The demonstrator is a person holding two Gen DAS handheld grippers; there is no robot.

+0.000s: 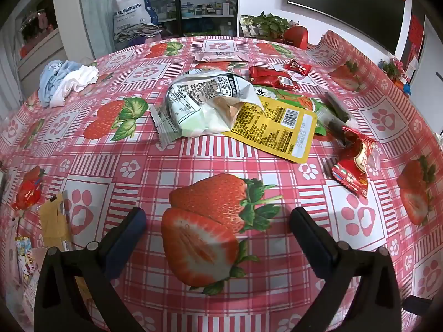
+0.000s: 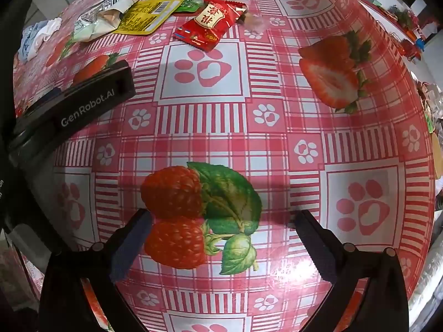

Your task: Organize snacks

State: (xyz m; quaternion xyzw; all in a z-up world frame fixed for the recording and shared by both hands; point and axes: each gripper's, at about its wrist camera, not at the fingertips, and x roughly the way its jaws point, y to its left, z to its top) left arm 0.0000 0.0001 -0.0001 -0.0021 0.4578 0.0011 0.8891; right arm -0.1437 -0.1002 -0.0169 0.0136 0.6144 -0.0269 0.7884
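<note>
Table (image 1: 155, 171) covered in a glossy pink plaid cloth printed with strawberries and paw prints, glare on it in the right wrist view. Snacks piled mid-table, beyond both grippers: crumpled white bag (image 1: 205, 102) lying on a yellow packet (image 1: 277, 130), green packet (image 1: 301, 101) behind it, red packets (image 1: 272, 78) further back, red candy wrapper (image 1: 353, 166) off to the right. More wrappers (image 1: 52, 218) at the left edge. Bundle of white and blue cloth (image 1: 66, 78) far left on the table. Left gripper (image 1: 218, 221) fingers wide apart, nothing between them; right gripper (image 2: 221, 227) same, over bare cloth. Room behind: shelves (image 1: 205, 2) with boxes, white sack (image 1: 133, 8), potted plant (image 1: 270, 23), dark screen (image 1: 346, 5) on the wall
</note>
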